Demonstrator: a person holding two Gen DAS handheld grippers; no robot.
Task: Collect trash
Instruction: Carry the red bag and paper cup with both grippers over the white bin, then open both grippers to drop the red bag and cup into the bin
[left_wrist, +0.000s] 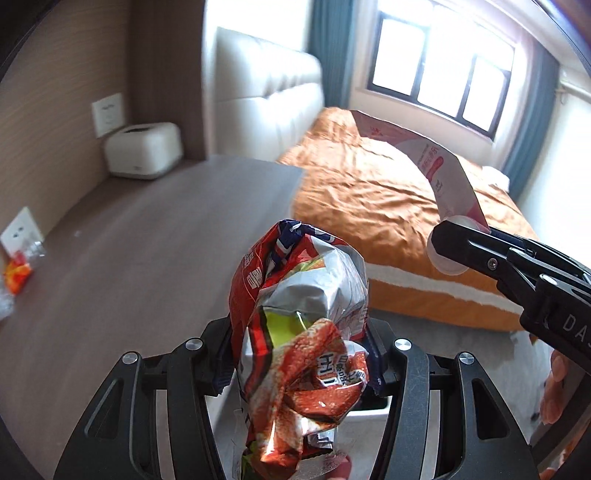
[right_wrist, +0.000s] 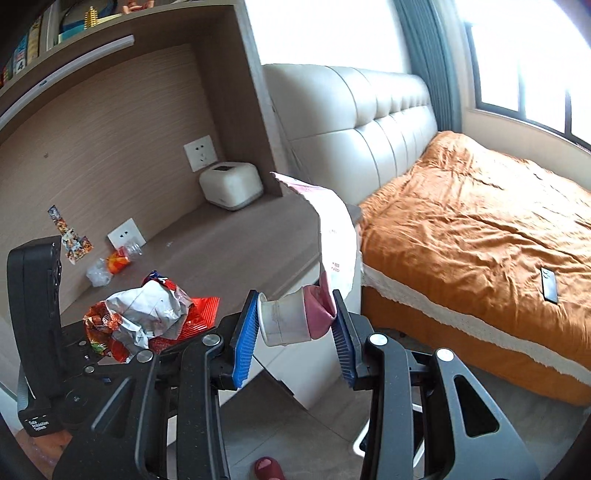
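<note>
Two wrist views of a bedroom, each showing a handheld gripper carrying litter. In the left wrist view, the left gripper (left_wrist: 301, 354) fills the lower centre, its jaws pinching a crumpled red and silver foil snack wrapper (left_wrist: 299, 332) that stands up between them and spills down toward the bottom edge. At right of that frame, the right gripper (left_wrist: 454, 245) reaches in; in its own view its blue-padded jaws (right_wrist: 295, 325) clamp a small white paper cup (right_wrist: 282, 321) lying sideways, with a pink and white plastic sleeve (right_wrist: 334, 236) trailing up from the cup's mouth. More litter remains on the brown wooden worktop (right_wrist: 229, 243): a clear plastic scrap with an orange piece (right_wrist: 110, 264) at middle left, near a white wall socket (right_wrist: 123, 232). A cream box-shaped container (right_wrist: 231, 184) sits in the corner, and an orange-covered bed (right_wrist: 480, 221) fills the right. Both held items look light and easily crushed; the foil is probably slippery, so it likely holds best gripped across its bunched middle, and the cup across its stiffer rim or base, gently
</note>
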